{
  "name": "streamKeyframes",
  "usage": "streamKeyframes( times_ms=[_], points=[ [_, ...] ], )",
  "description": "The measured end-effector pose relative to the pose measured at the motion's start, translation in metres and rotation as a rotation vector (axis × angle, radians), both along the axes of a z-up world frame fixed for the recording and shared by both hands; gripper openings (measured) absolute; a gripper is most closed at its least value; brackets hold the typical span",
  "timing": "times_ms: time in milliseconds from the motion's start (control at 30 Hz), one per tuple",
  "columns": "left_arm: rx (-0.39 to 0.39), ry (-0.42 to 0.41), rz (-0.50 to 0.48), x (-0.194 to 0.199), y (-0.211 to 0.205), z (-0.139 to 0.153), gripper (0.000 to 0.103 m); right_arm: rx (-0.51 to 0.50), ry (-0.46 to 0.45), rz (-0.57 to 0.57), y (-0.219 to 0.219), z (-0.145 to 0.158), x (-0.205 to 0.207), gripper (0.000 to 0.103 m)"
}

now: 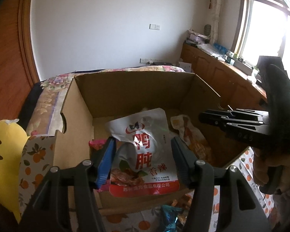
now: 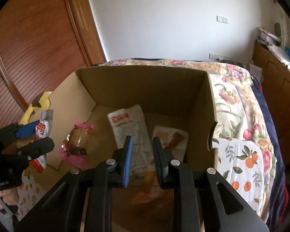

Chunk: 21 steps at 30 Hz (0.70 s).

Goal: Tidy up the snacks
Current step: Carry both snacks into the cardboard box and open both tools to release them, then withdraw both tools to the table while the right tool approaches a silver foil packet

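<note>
An open cardboard box point(image 1: 125, 92) point(image 2: 145, 85) stands in front of both grippers. My left gripper point(image 1: 143, 139) point(image 2: 45, 135) is shut on a white and red snack pouch point(image 1: 145, 160) point(image 2: 43, 127), held upright over the box's near left edge. My right gripper point(image 2: 142, 138) point(image 1: 201, 116) hangs over the box with a narrow gap and nothing pressed between its pads. A blurred orange shape point(image 2: 148, 189) shows just below it. In the box lie a pink packet point(image 2: 77, 143), a white printed packet point(image 2: 129, 123) and a white and orange packet point(image 2: 170, 141) point(image 1: 191, 135).
The box sits on an orange-print cloth point(image 2: 245, 160) point(image 1: 32, 158) over a floral bedspread point(image 2: 235, 96). A yellow plush point(image 1: 3, 154) lies left of the box. Loose wrapped sweets point(image 1: 170, 218) lie in front of it. Wooden cabinets point(image 1: 222, 73) run along the right.
</note>
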<state>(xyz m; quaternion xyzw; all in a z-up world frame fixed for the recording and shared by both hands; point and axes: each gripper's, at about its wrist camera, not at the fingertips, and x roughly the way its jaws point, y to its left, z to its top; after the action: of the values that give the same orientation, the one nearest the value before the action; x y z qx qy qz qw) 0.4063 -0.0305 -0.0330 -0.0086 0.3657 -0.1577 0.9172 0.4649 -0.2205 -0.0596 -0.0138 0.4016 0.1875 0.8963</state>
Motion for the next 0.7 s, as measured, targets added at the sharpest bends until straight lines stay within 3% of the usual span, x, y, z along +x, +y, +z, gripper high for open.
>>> streamKeyframes(
  times_ms=[167,400,467,533,700],
  points=[
    [0.014,-0.032,-0.018,-0.013,0.002,0.011,0.069,0.020,-0.029,0.002,-0.003,0.011,-0.023,0.020],
    [0.011,-0.060,-0.026,-0.041,0.011,0.022,0.069,0.046,-0.081,-0.008,-0.014,0.026,-0.081,0.023],
    [0.003,-0.064,-0.034,-0.056,0.013,0.023,0.069,0.037,-0.090,-0.005,-0.017,0.027,-0.102,0.028],
    [-0.007,-0.065,-0.046,-0.075,0.015,0.023,0.069,0.027,-0.094,-0.007,-0.020,0.026,-0.120,0.043],
    [-0.032,-0.059,-0.069,-0.114,0.017,0.016,0.069,-0.031,-0.098,-0.021,-0.025,0.009,-0.166,0.055]
  ],
)
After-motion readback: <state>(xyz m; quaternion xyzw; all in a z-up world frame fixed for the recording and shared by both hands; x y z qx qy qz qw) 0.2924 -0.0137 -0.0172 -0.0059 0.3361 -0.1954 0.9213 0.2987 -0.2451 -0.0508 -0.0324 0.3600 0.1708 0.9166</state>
